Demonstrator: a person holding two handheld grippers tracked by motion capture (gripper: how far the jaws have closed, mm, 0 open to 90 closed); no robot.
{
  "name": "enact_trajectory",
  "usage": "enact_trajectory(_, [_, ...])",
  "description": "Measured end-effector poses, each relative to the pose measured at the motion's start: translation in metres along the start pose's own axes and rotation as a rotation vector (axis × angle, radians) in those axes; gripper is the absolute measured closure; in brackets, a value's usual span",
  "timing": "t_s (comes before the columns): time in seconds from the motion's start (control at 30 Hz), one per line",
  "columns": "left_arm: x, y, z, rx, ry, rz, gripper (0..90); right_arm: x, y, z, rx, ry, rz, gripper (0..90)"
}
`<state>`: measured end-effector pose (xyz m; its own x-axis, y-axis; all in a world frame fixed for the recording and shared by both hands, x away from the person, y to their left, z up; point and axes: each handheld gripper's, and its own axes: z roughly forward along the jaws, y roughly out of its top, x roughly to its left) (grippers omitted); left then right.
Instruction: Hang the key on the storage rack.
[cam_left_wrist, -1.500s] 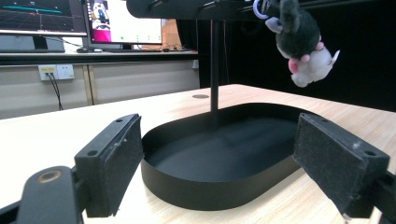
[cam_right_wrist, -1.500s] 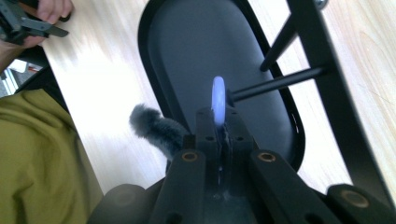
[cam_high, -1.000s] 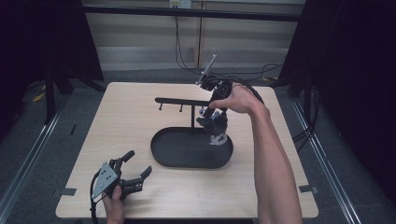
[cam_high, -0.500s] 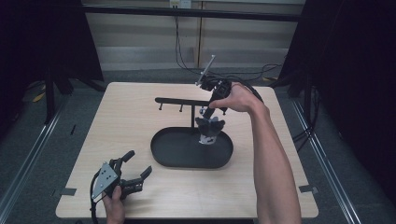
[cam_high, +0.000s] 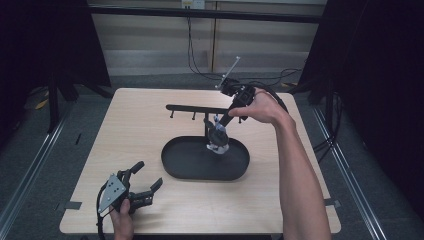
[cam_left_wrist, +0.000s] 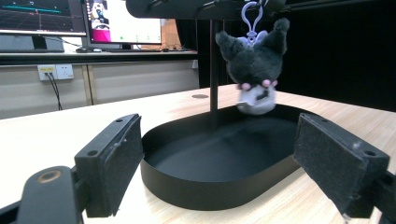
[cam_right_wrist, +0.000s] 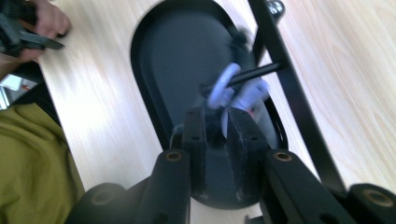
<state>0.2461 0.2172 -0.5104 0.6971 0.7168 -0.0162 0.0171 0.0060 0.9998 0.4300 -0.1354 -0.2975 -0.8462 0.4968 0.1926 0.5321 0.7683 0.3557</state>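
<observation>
A pale wooden bench (cam_high: 150, 125) stands in a dim room with dark curtains at both sides and cables along the back wall. On it sits a black oval tray (cam_high: 175, 165) with a post rising from it that carries a black bar with pegs (cam_high: 190, 108).

A small plush toy (cam_left_wrist: 254, 70) hangs from one peg by a lilac clip (cam_left_wrist: 251, 18), dangling just above the far part of the tray. It is dark grey with two pointed ears, a white lower face and small pink spots. In the high view it shows as a small dark and white shape (cam_high: 218, 140) under the bar.

The right gripper (cam_right_wrist: 219, 126) points down at the clip. Its fingers (cam_right_wrist: 194, 128) have just been opening and now stand a narrow gap apart, released, with the lilac loop (cam_right_wrist: 219, 88) just past their tips on the peg and nothing pressed between them. The picture there is blurred.

The left gripper (cam_high: 141, 182) rests on the near left of the bench, well apart from the toy, its fingers (cam_left_wrist: 114, 154) spread wide with nothing between them.
</observation>
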Motion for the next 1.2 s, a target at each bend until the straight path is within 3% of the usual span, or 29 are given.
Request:
enact_trajectory(0.17, [0.000, 0.000, 0.000, 0.001, -0.001, -0.001, 15.5, 0.006, -0.008, -0.002, -0.038, 0.004, -0.010, 72.4])
enact_trajectory(0.37, [0.001, 0.000, -0.001, 0.009, -0.002, 0.010, 15.5, 0.019, -0.022, 0.000, -0.133, 0.008, -0.029, 61.0])
enact_trajectory(0.53, [0.001, 0.000, -0.001, 0.009, -0.002, 0.011, 15.5, 0.024, -0.029, 0.005, -0.153, -0.005, -0.025, 57.4])
enact_trajectory(0.6, [0.001, 0.000, -0.001, 0.009, -0.003, 0.011, 15.5, 0.029, -0.035, 0.007, -0.205, -0.021, -0.033, 53.8])
enact_trajectory(0.73, [0.001, 0.000, -0.001, 0.009, -0.003, 0.011, 15.5, 0.036, -0.043, 0.011, -0.252, -0.028, -0.035, 49.2])
enact_trajectory(0.87, [0.001, 0.000, -0.001, 0.009, -0.002, 0.010, 15.5, 0.042, -0.049, 0.012, -0.278, -0.046, -0.026, 44.6])
enact_trajectory(0.9, [0.001, 0.000, -0.001, 0.009, -0.002, 0.010, 15.5, 0.046, -0.055, 0.012, -0.323, -0.047, -0.028, 41.1])
enact_trajectory(1.0, [0.001, 0.000, -0.001, 0.010, -0.002, 0.010, 15.5, 0.047, -0.061, 0.014, -0.346, -0.040, -0.015, 32.5])
enact_trajectory(1.13, [0.001, 0.000, -0.001, 0.008, -0.003, 0.011, 15.5, 0.048, -0.069, 0.019, -0.372, -0.045, 0.003, 28.3])
enact_trajectory(1.2, [0.001, 0.000, -0.001, 0.009, -0.003, 0.010, 15.5, 0.050, -0.077, 0.024, -0.424, -0.033, 0.018, 25.1])
